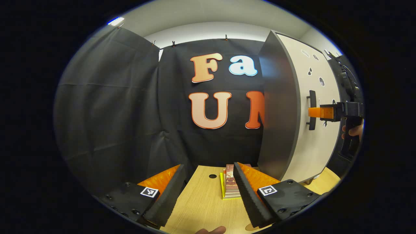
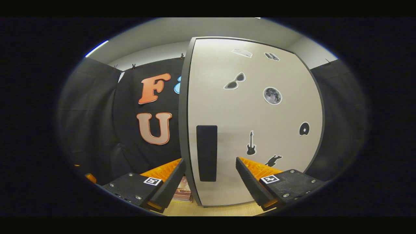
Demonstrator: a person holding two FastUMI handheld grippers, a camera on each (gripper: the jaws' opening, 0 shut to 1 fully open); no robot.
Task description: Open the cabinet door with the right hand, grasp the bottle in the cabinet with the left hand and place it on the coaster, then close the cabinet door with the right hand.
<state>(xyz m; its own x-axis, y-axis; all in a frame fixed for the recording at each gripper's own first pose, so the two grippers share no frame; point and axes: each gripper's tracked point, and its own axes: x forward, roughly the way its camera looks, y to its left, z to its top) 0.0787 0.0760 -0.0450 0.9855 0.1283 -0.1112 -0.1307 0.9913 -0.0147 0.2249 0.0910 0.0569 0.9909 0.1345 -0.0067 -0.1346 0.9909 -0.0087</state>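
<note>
While the cabinet door [image 2: 253, 130] is sitting shut against its frame, the right gripper [image 2: 210, 177] is facing it head-on with its jaws spread wide, one finger on either side of the door handle [image 2: 206, 152] and neither one touching it. Stickers are dotting the door to the right of the handle: sunglasses [image 2: 234, 81], a moon [image 2: 272, 95], a guitar [image 2: 250, 144]. From the left gripper view, that same gripper [image 1: 320, 112] is reaching toward the handle [image 1: 312, 110] from the right, a hand [image 1: 352, 130] gripping its body. The left gripper [image 1: 208, 190] is hanging over the wooden table [image 1: 198, 208] to the left of the cabinet [image 1: 282, 113], jaws wide, holding nothing. A stack of books [image 1: 230, 186] is lying on the table just beside the cabinet's near corner, between the left gripper's fingers in view. Bottle and coaster: can't tell where they are.
</note>
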